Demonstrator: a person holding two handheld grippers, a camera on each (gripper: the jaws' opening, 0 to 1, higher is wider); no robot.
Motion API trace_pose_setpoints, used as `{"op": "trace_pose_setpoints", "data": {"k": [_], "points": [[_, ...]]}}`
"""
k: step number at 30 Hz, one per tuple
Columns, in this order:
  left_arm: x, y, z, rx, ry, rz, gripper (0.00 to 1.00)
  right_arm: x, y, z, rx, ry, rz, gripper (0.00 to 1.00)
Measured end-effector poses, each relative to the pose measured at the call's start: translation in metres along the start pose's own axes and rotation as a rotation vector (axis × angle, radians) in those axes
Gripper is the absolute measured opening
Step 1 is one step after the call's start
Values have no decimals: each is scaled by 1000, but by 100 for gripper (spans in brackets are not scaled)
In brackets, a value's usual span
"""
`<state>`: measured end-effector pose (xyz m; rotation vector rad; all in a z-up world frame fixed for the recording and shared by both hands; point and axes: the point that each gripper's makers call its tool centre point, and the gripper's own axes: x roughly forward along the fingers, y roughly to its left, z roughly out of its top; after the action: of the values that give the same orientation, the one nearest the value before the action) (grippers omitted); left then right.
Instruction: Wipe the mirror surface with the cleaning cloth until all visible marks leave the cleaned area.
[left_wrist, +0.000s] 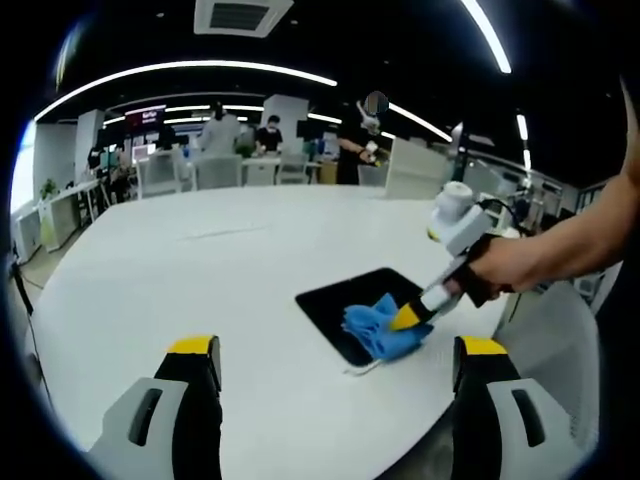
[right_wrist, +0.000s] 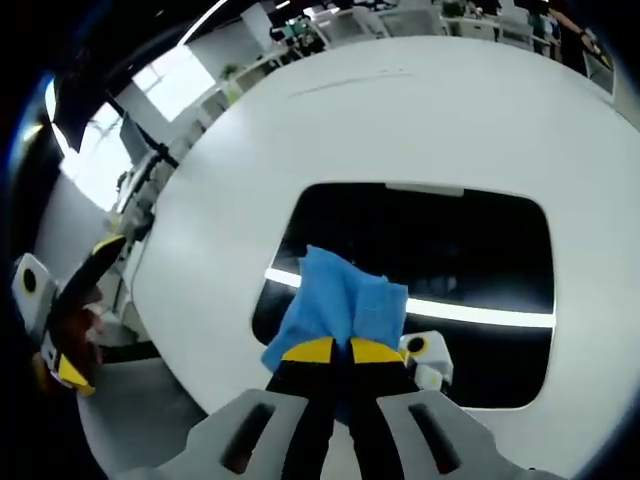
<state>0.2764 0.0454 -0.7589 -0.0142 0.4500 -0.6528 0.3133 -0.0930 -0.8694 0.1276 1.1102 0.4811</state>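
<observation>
Gripping the cloth (right_wrist: 335, 305) with closed fingers, the right gripper (right_wrist: 340, 350) presses it on the mirror (right_wrist: 470, 250); the left gripper (left_wrist: 335, 350) hovers open over the counter (left_wrist: 200, 270).

No text, label, brand or number can be read on anything here.

We see a big white table (left_wrist: 200, 270). Far back – desks w/ chairs (left_wrist: 160, 172), people standing (left_wrist: 222, 130), long ceiling lights (left_wrist: 190, 68), a vent (left_wrist: 240, 15).

Open office beyond white table (left_wrist: 200, 270), ceiling light strips (left_wrist: 200, 70)
</observation>
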Motion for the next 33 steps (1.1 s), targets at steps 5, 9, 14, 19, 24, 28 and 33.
{"op": "trace_pose_setpoints", "data": {"k": [5,9,14,19,24,28,33], "points": [[0,0,0,2,1,-1,96,6,12,2,-13,3,11,0],[0,0,0,3,-1,-1,96,10,20,4,-25,7,18,0],[-1,0,1,2,-4,1,96,15,33,5,-37,16,33,0],[-1,0,1,3,-5,1,96,22,47,6,-48,28,49,0],[-1,0,2,1,-6,3,96,26,55,9,-60,36,58,0],[-2,-1,2,0,-7,3,96,27,53,9,-57,39,66,0],[-2,-1,3,-2,-7,5,96,26,53,9,-48,42,68,0]]}}
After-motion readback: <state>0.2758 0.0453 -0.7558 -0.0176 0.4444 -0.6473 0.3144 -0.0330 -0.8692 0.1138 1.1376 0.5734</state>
